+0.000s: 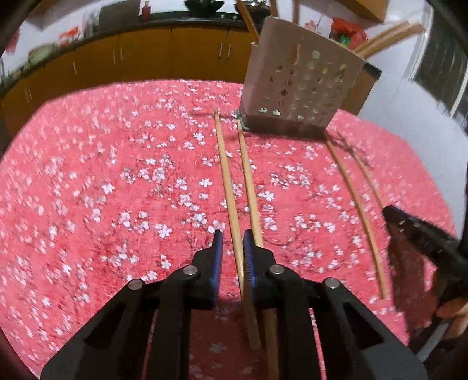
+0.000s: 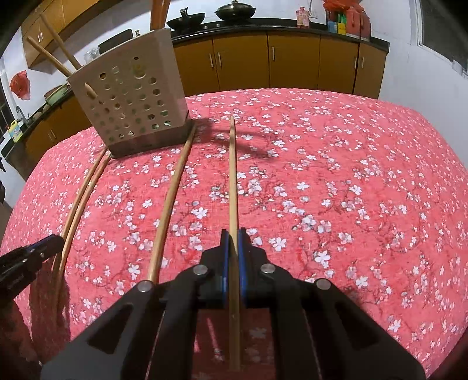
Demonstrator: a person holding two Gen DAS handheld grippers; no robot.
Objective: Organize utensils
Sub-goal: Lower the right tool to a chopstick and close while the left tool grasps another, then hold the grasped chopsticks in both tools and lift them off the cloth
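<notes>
Tongs of the right gripper (image 2: 233, 233) seemingly clamp a chopstick (image 2: 232, 175), contact obscured.

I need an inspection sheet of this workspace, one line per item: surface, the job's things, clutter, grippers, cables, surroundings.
Surface: table under a red floral cloth.
Job's things: perforated holder stands on the cloth with several chopsticks in it. In the left view, two chopsticks lie side by side, reaching toward the holder. A third chopstick lies beside the right gripper.
Clutter: nothing seen on the cloth.
Grippers: left gripper has a chopstick between its fingers with a gap on each side; right gripper is closed on a chopstick.
Cables: nothing seen.
Surroundings: cabinets under a dark counter with woks and containers.
</notes>
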